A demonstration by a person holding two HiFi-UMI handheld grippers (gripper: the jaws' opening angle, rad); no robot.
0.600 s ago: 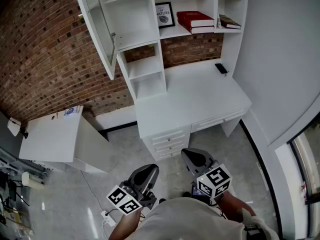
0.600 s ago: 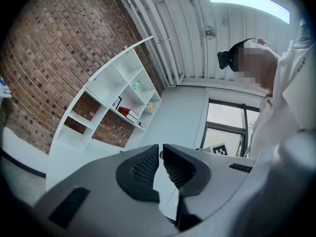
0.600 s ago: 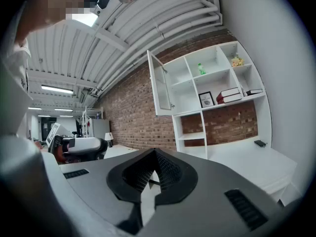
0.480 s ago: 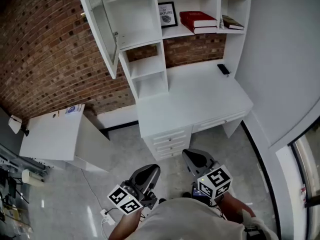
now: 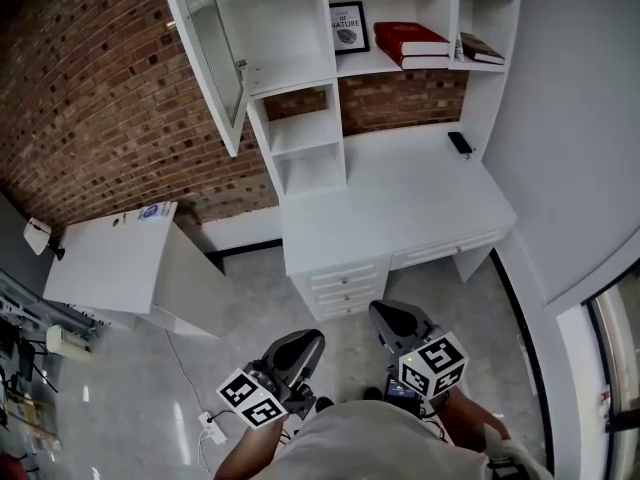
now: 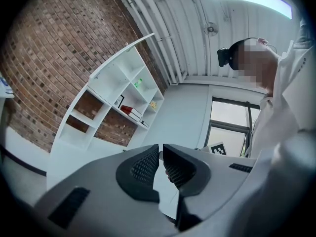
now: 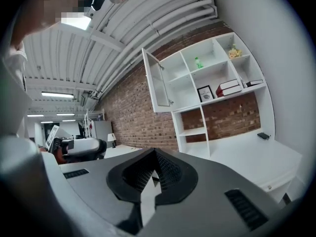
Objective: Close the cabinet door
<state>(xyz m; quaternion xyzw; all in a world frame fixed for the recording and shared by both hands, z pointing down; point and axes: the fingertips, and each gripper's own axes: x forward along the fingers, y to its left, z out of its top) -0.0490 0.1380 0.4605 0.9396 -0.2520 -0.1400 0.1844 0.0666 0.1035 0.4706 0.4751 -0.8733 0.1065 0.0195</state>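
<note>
The white cabinet door (image 5: 212, 50) with its glass pane stands swung open to the left of the tall white shelf unit (image 5: 300, 58). In the right gripper view the door (image 7: 159, 84) juts out from the unit's upper left compartment. Both grippers are held low by the person's body, far short of the desk. My left gripper (image 5: 305, 340) (image 6: 161, 153) has its jaws nearly together with nothing between them. The right gripper (image 5: 386, 314) (image 7: 154, 153) is shut and empty, its tips meeting.
A white desk (image 5: 400, 203) with drawers (image 5: 340, 283) stands below the shelves, a small black object (image 5: 459, 143) on it. Red books (image 5: 410, 40) and a framed picture (image 5: 348, 23) sit on a shelf. A low white table (image 5: 105, 258) stands left, a power strip (image 5: 212, 430) on the floor.
The shelf unit and desk have slid slightly right in the head view. Both grippers stay low by the body, unchanged.
</note>
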